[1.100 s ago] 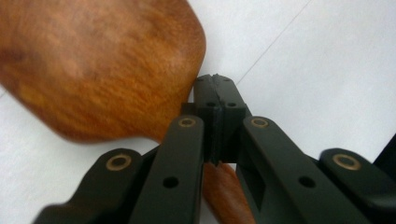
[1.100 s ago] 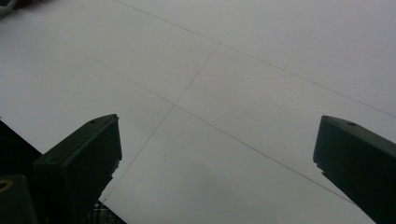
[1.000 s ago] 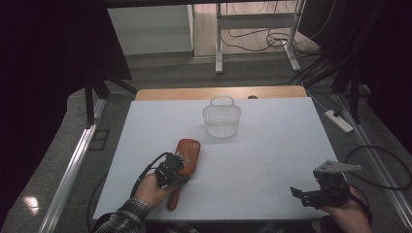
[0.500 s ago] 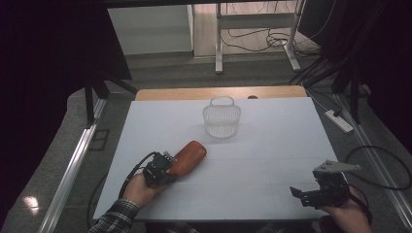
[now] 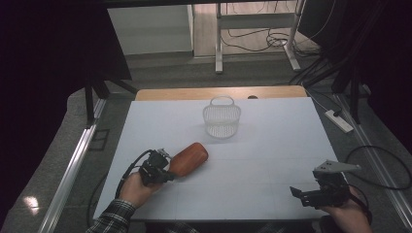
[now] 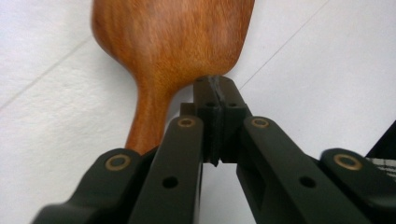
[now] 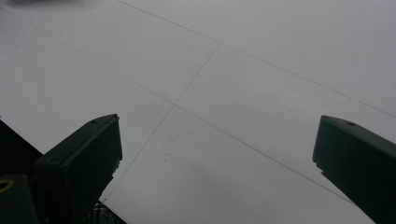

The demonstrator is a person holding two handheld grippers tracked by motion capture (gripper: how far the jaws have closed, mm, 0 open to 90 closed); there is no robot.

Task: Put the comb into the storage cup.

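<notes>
A brown wooden paddle [image 5: 189,158] with a broad head and narrow handle lies on the white table [image 5: 277,145], slanting up to the right. My left gripper [image 5: 167,171] sits at its lower left end. In the left gripper view the jaws [image 6: 217,84] are shut pad to pad, tips touching the lower edge of the paddle's head [image 6: 173,42]. Its handle runs down beside the left jaw. I see nothing between the pads. My right gripper [image 5: 296,193] rests at the front right, held by a hand. It is open [image 7: 217,123] over bare table.
A white wire basket [image 5: 222,118] with a handle stands upright at the middle back of the table. A wooden strip [image 5: 218,93] edges the far side. A power strip [image 5: 338,121] and cables lie on the floor to the right.
The paddle has swung from pointing away from me to slanting up to the right. My left hand has shifted left with it. The right gripper has kept still.
</notes>
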